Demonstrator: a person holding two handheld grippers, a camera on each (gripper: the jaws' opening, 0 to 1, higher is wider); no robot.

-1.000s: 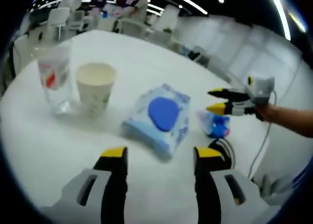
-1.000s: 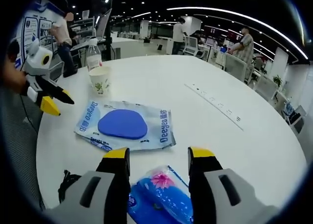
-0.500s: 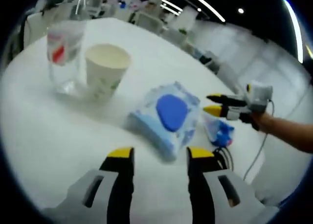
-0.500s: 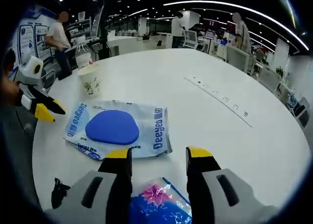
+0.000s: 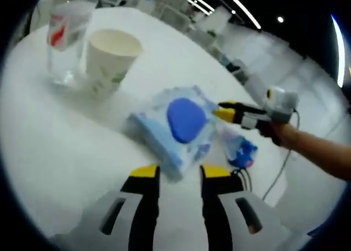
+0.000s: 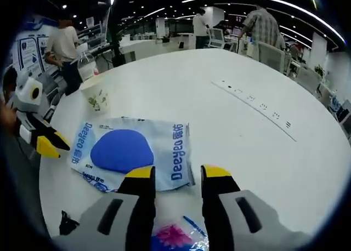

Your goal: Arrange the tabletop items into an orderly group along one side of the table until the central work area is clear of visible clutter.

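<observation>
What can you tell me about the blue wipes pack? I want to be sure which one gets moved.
The wipes pack is a flat, soft plastic pouch, pale blue and white, with a large rounded blue flap on top and "Deeyeo" printed along its ends. It lies flat on the white table, flap up and shut, between both grippers; the left gripper and right gripper each point at an edge. A smaller blue packet lies beside it.

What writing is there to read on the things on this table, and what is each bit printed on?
"Deeyeo": on the wet wipes pack, along its right edge, and again, reversed, along its left edge.
Paper cup: a green print, too small to read.
Bottle: red label, too blurred to read.
Small blue packet: nothing legible.
</observation>
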